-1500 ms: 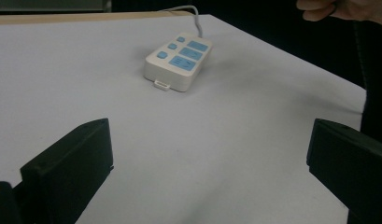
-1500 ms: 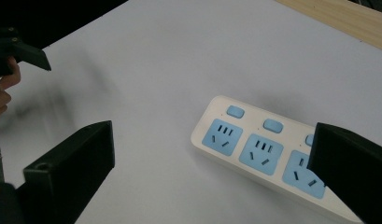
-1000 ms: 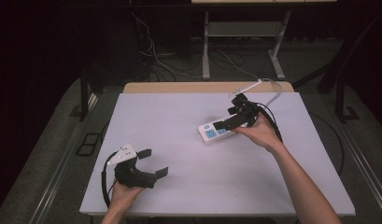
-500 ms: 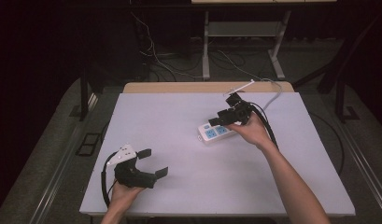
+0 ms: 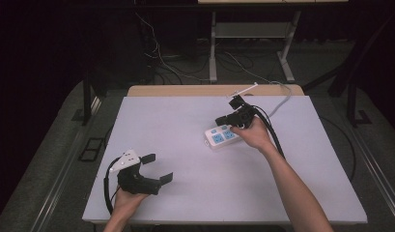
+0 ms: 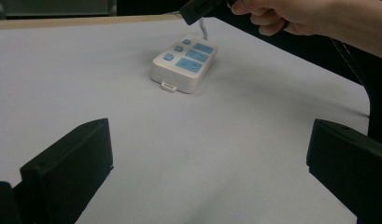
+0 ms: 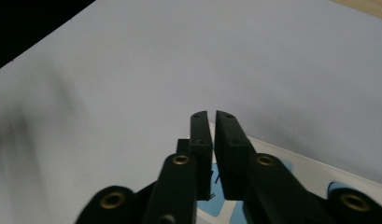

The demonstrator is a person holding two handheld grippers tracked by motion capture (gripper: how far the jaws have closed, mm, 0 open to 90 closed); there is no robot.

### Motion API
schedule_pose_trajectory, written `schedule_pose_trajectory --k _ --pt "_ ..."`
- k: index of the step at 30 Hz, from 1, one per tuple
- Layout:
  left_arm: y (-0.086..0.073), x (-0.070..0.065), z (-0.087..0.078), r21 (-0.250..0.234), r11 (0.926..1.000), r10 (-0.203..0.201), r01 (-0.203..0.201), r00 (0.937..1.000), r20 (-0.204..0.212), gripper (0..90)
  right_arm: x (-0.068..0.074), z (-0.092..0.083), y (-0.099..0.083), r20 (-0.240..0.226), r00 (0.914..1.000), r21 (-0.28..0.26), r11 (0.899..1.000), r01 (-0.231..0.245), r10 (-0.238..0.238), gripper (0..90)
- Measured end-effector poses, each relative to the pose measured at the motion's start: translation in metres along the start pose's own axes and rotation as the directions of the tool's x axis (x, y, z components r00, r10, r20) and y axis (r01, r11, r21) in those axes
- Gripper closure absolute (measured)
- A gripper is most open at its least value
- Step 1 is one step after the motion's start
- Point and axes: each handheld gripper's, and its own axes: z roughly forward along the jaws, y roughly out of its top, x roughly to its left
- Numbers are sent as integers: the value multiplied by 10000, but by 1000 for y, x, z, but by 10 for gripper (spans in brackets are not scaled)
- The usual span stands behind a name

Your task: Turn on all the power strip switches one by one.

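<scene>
My right gripper (image 5: 223,121) sits over the near end of the power strip (image 5: 222,137). In the right gripper view its jaws stand pressed together with a thin slit between them and nothing caught there; they have just been closing, from wide apart a second ago. Compared with that earlier high view, the gripper has also come down and across, from above the strip's far end toward its blue sockets. I judge the closed tips are meant as a blunt point for pressing a switch or button on the strip's face. Whether the tips already touch the strip I cannot tell.

The strip lies flat on the white table (image 5: 195,212), right of centre, its white cord (image 5: 282,99) running off toward the far edge. In the left gripper view it shows well ahead, blue sockets and buttons facing up.

My left gripper (image 5: 161,168) rests near the table's front left corner, jaws spread wide and empty, well apart from the strip and unchanged in position.

Risk noted: pressing off-centre could slide the light strip.
</scene>
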Motion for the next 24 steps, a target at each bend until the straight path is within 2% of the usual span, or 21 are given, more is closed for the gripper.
schedule_pose_trajectory --k 8,13,24 --pt "0 0 1 92 9999 92 -92 9999 -52 0 -6 12 -1 248 9997 214 9998 -54 49 900" --pt "0 0 1 108 9999 104 -104 9999 -60 0 -8 19 -2 156 9998 213 9997 -141 138 900" --pt "0 0 0 14 10000 50 -50 9999 -109 0 -9 36 -7 165 9999 635 9980 -53 43 900"
